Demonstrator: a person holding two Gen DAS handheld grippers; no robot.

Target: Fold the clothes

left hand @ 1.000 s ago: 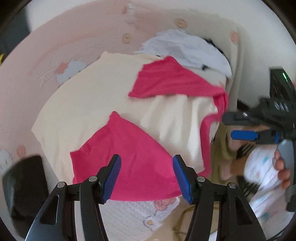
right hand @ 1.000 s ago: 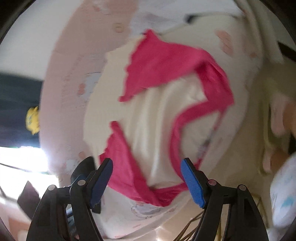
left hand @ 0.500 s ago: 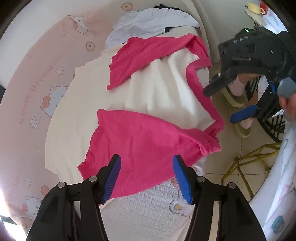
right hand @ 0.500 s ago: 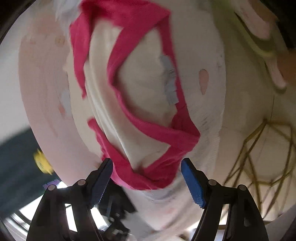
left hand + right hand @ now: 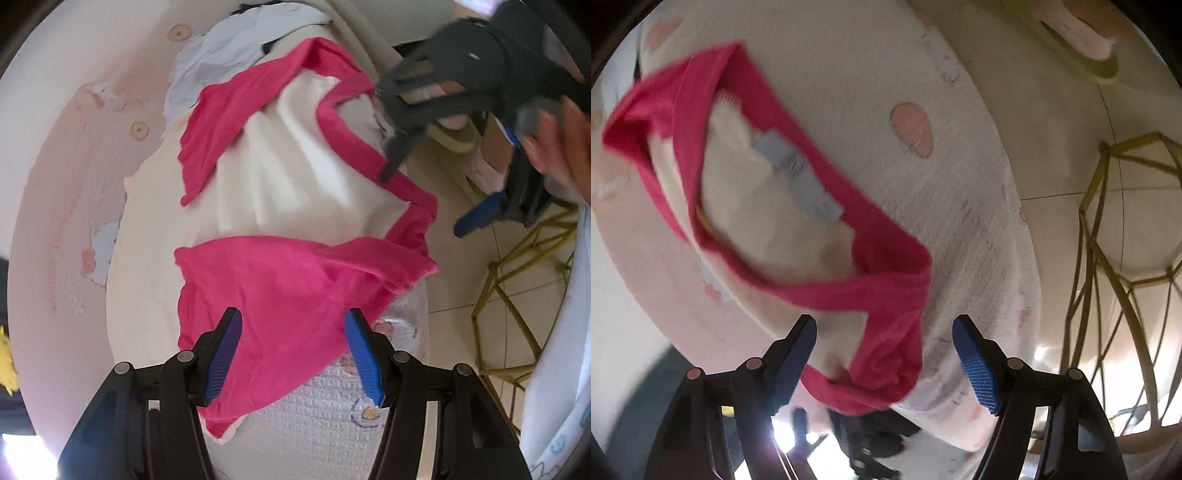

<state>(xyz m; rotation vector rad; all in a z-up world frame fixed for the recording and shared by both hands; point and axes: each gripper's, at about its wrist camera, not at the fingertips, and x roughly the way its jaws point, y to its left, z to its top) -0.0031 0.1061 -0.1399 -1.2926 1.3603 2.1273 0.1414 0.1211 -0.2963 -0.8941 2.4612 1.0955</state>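
A: Now, left wrist view: where does the shirt [image 5: 295,206] lie against the left gripper [image 5: 291,354]?

B: Cream body, pink sleeves and neckband, spread over a pale patterned bed cover [image 5: 332,435]. One pink sleeve [image 5: 280,295] fills the gap between the blue pads [image 5: 221,354], running from the fingertips toward 12 o'clock. The jaws stand about half open; neither pad presses the cloth that I can see, so nothing is gripped.

A: And the right gripper [image 5: 424,192]?

B: In that same view it sits at 2 o'clock, a hand [image 5: 561,144] around its handle, one dark fingertip close over the pink neckband [image 5: 354,147]; contact cannot be told through the blur.

A: From its own camera?

B: The right gripper [image 5: 884,354] has its jaws wide apart. The neckband [image 5: 798,280] loops from 10 o'clock down to the gap, and a bunched pink fold [image 5: 886,350] lies between the pads [image 5: 975,365], clear of both. A grey label [image 5: 798,177] shows inside the collar.

A: Surroundings?

B: A heap of pale blue clothing [image 5: 229,55] beyond the shirt at 12 o'clock; a gold wire stand [image 5: 1115,258] on the tiled floor at 3 o'clock.
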